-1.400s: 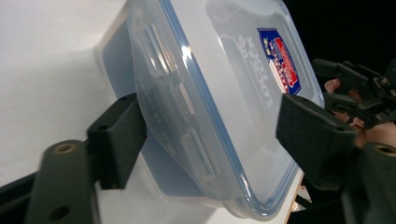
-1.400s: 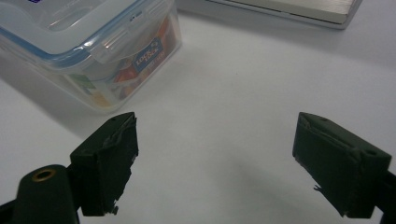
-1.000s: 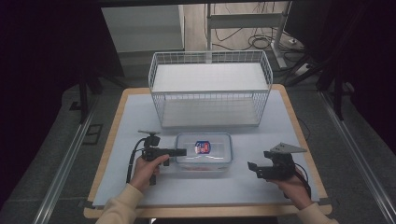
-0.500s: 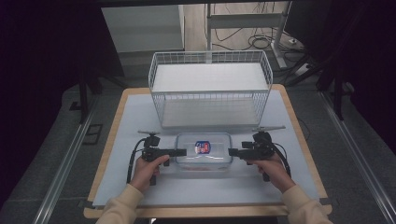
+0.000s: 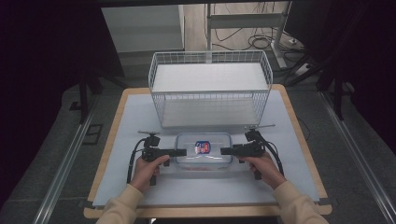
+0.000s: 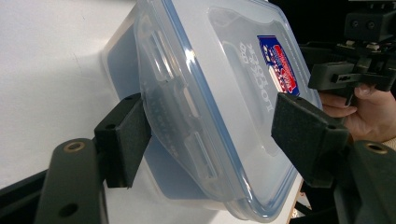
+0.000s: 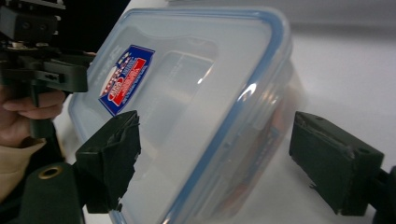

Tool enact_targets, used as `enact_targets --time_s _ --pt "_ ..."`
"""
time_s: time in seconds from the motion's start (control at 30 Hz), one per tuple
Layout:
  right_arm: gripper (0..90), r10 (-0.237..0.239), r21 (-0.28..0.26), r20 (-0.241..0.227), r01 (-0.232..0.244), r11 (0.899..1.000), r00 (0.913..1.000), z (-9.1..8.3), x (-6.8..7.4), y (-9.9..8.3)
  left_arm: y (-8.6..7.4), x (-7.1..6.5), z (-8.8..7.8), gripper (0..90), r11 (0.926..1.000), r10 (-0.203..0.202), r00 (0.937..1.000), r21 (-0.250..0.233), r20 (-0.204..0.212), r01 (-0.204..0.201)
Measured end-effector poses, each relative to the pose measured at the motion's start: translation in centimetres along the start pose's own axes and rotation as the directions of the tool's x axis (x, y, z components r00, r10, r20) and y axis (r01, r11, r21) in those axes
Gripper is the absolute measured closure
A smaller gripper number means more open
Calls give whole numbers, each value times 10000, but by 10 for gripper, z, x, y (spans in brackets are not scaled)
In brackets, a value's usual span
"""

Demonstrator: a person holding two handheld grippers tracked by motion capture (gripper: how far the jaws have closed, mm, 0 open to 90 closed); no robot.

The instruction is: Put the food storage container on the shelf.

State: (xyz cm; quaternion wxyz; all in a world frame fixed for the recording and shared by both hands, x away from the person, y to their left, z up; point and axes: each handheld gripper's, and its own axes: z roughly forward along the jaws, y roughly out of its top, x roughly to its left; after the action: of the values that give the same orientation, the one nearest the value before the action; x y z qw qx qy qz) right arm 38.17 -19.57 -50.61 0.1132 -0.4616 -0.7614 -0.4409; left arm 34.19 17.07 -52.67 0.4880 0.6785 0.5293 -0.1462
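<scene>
Right gripper (image 5: 223,150) swung in to the container (image 5: 204,149), jaws closing yet agape; left gripper (image 5: 183,152) straddles the opposite end unpinched—seat both squarely first.

a wooden-edged table (image 5: 110,140) with a pale sheet on top fills the frame's middle, on grey carpet floor (image 5: 46,154). metal floor rails (image 5: 65,163) run down both sides. dark drapes (image 5: 42,46) darken the upper corners; cables (image 5: 261,42) lie at upper centre.

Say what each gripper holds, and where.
Right gripper, jaws just closing, straddles the clear blue-rimmed plastic box without touching. Left gripper at its other end: grip unclear.
</scene>
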Motion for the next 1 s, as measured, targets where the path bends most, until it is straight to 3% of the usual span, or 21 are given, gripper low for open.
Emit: enact_targets --time_s 0.17,0.33,0.5,0.83,1.0 --pt "185 219 133 -252 -215 9997 9994 3 0 -1 0 0 0 289 10000 10 10000 -18 2 -10" --pt "322 344 -111 -249 -347 9993 9991 -5 0 -1 -1 0 0 290 9999 76 10000 -99 6 -76" --pt "354 504 -203 -433 -513 9985 9978 -7 -2 -2 -3 -2 -1 295 9997 179 9998 -165 -48 -180" --pt "450 -13 -713 -447 -19 9975 9990 -19 7 -12 -16 -17 -10 349 9951 751 9964 -611 -387 -773" --pt "498 -416 -1024 -354 378 9940 9985 -27 16 -21 -28 -23 -17 399 9878 1186 9920 -966 -435 -1223"
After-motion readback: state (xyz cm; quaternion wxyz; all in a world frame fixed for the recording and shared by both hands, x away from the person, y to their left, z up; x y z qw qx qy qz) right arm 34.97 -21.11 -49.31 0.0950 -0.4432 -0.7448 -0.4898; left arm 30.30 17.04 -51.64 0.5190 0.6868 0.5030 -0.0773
